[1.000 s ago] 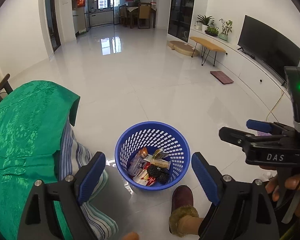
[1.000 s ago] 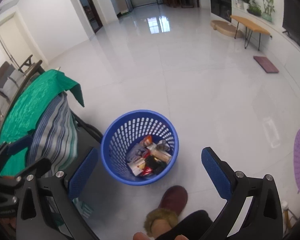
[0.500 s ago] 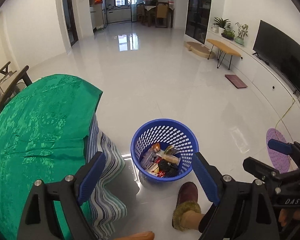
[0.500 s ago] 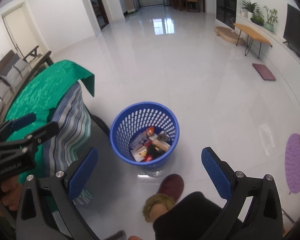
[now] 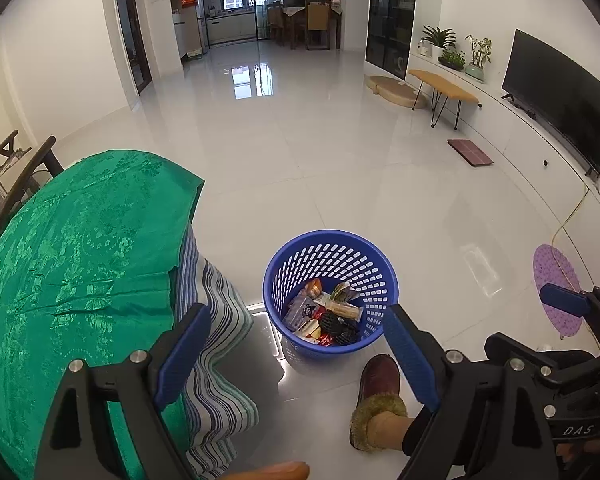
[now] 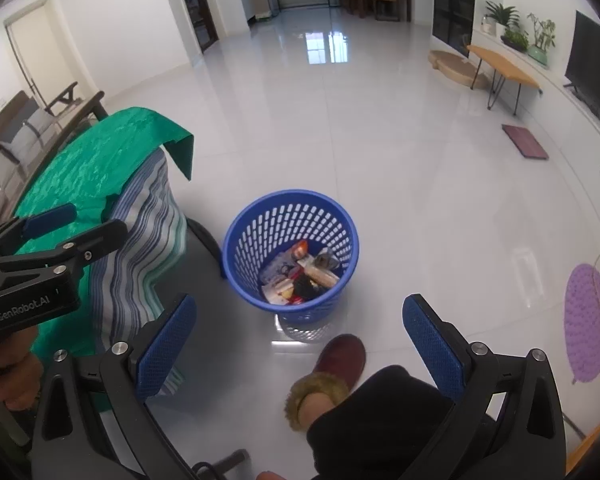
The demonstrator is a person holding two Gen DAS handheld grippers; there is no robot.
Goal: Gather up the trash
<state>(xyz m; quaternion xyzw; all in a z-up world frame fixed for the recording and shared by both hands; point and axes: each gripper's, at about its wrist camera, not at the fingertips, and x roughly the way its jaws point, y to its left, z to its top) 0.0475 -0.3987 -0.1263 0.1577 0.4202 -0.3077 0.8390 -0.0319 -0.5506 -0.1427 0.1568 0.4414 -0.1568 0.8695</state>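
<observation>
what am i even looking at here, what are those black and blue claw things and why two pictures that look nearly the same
No robot: a person holds a hand-operated clamp in each hand, with a fisheye camera on each, so you get two views of one room. The left gripper frames the left view; the right gripper frames the right view. Both are open and hold nothing. On the tiled floor stands a blue basket with wrappers already inside, beside a green cloth draped over furniture. The person's slipper is near the basket.

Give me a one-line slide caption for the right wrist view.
Open right gripper hangs empty above a blue basket of wrappers on the white floor, beside a green-draped table.
</observation>
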